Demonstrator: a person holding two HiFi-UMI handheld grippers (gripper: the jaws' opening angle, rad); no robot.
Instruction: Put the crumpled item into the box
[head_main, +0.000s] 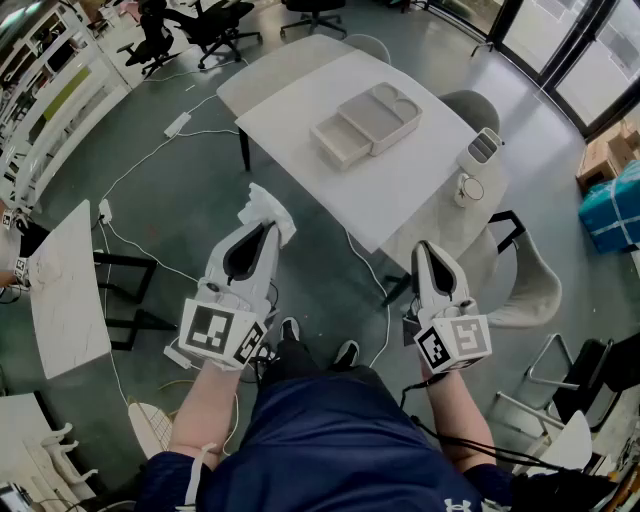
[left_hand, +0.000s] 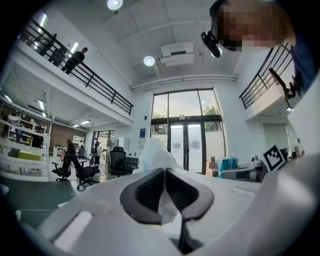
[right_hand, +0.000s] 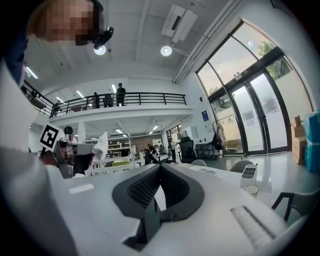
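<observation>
Left gripper, nearly shut, pinches just a fold of the crumpled paper over the floor, well short of the open box on the surface, so if I jolt it, it may slip out.

Ahead of you the white bench carries a pale open box with compartments, lying near its middle. At the bench's right edge stand a slotted holder and, just beside it, a round cup.

the right gripper has its jaws together, nothing between them; a white crumpled item shows at left.
</observation>
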